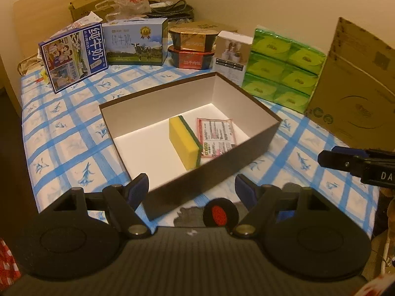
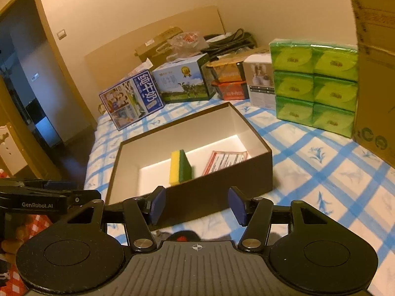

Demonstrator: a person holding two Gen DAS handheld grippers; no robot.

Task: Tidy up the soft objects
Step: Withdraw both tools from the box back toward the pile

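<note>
A dark open box (image 1: 246, 145) with a white inside sits on the blue-checked cloth; it also shows in the right wrist view (image 2: 222, 187). Inside it lie a yellow and green sponge (image 1: 184, 143) (image 2: 180, 167) and a flat pink printed packet (image 1: 217, 135) (image 2: 226, 161). A black soft object with a red patch (image 1: 217, 213) lies on the cloth just before the box's near wall, partly hidden by the gripper body. My left gripper (image 1: 191, 192) is open and empty above it. My right gripper (image 2: 196, 206) is open and empty at the box's near wall.
Behind the box stand two milk cartons (image 1: 74, 56), stacked food tubs (image 1: 191, 49), a white carton (image 1: 232, 54), a green tissue pack (image 1: 284, 69) and a large cardboard box (image 1: 358, 86). The right gripper's finger (image 1: 345, 162) shows at the right of the left wrist view.
</note>
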